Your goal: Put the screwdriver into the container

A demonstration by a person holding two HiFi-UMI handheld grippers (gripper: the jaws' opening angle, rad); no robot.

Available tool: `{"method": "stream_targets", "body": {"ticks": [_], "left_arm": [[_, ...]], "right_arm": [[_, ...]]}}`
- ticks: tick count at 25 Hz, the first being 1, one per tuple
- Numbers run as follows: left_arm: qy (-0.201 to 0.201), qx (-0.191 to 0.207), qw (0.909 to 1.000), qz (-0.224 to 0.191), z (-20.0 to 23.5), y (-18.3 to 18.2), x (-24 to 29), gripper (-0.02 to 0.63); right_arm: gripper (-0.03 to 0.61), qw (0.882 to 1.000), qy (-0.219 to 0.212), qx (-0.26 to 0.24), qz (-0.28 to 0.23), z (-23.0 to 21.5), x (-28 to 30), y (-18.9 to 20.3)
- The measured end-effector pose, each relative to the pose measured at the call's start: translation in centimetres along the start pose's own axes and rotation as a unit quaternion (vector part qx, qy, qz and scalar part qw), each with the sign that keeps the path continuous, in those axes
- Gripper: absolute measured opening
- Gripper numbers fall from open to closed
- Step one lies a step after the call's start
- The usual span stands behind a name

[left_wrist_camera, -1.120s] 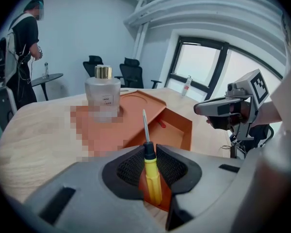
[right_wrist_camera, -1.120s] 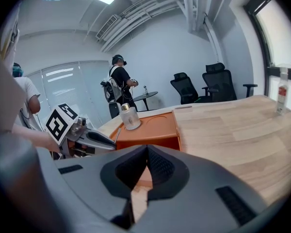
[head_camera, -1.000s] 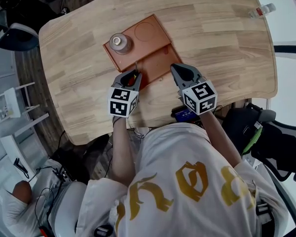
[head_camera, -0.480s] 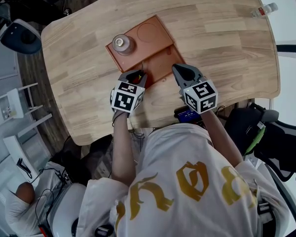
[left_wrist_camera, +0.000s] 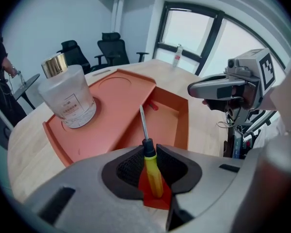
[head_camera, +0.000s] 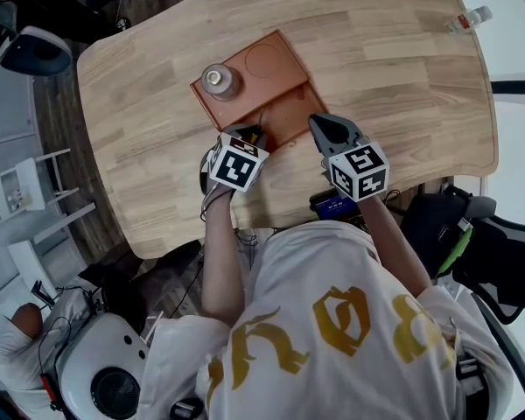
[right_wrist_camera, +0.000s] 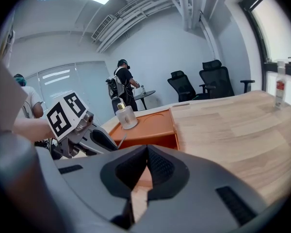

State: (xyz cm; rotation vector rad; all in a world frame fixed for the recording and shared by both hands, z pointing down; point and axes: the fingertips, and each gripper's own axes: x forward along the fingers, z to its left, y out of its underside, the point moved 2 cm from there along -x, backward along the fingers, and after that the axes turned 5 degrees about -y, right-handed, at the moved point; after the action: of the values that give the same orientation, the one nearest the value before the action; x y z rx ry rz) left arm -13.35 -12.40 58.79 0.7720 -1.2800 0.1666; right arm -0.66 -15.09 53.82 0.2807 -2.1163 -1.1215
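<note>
My left gripper [left_wrist_camera: 153,168] is shut on a screwdriver [left_wrist_camera: 153,176] with a yellow handle and black collar. Its metal shaft points out over the sunken compartment of the orange container tray [left_wrist_camera: 117,120]. In the head view the left gripper [head_camera: 245,138] sits at the tray's [head_camera: 280,81] near edge. A glass bottle with a gold cap [left_wrist_camera: 65,96] stands on the tray's raised left part [head_camera: 217,80]. My right gripper [right_wrist_camera: 146,152] is shut with nothing in it, just right of the tray's near corner [head_camera: 320,123].
A small plastic bottle [head_camera: 468,17] stands at the table's far right edge. A blue device [head_camera: 332,204] lies at the near edge by my body. Office chairs and a person [right_wrist_camera: 123,79] are beyond the table.
My left gripper has shifted slightly right toward the tray and rotated, still holding the screwdriver. The right gripper has stayed where it was.
</note>
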Motion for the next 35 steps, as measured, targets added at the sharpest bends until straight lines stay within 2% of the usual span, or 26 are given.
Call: {"method": "stream_targets", "body": {"ticks": [8, 14, 18, 23, 33, 35], "left_arm": [[0.008, 0.025, 0.9987, 0.043, -0.3, 0.1, 0.6, 0.077], [0.015, 0.055, 0.9946, 0.087, -0.5, 0.1, 1.6, 0.080], [0.018, 0.075, 0.9897, 0.120, -1.0, 0.4, 2.3, 0.089], [0.030, 0.098, 0.9795, 0.174, -1.4, 1.9, 3.1, 0.095], [0.032, 0.086, 0.9808, 0.172, -1.5, 1.8, 3.3, 0.098], [0.040, 0.078, 0.9826, 0.164, -1.7, 1.5, 3.2, 0.126]], "right_arm": [[0.009, 1.000, 0.003, -0.003, 0.006, -0.1, -0.2, 0.4], [0.009, 1.000, 0.005, -0.007, 0.007, -0.4, -0.3, 0.1], [0.009, 1.000, 0.011, 0.004, 0.007, -1.0, -0.6, 0.4], [0.009, 1.000, 0.018, 0.008, 0.007, -1.4, -0.9, 0.6], [0.009, 1.000, 0.018, 0.006, 0.016, -1.5, -0.7, 1.0], [0.009, 1.000, 0.017, 0.005, 0.016, -1.4, -0.6, 1.0]]}}
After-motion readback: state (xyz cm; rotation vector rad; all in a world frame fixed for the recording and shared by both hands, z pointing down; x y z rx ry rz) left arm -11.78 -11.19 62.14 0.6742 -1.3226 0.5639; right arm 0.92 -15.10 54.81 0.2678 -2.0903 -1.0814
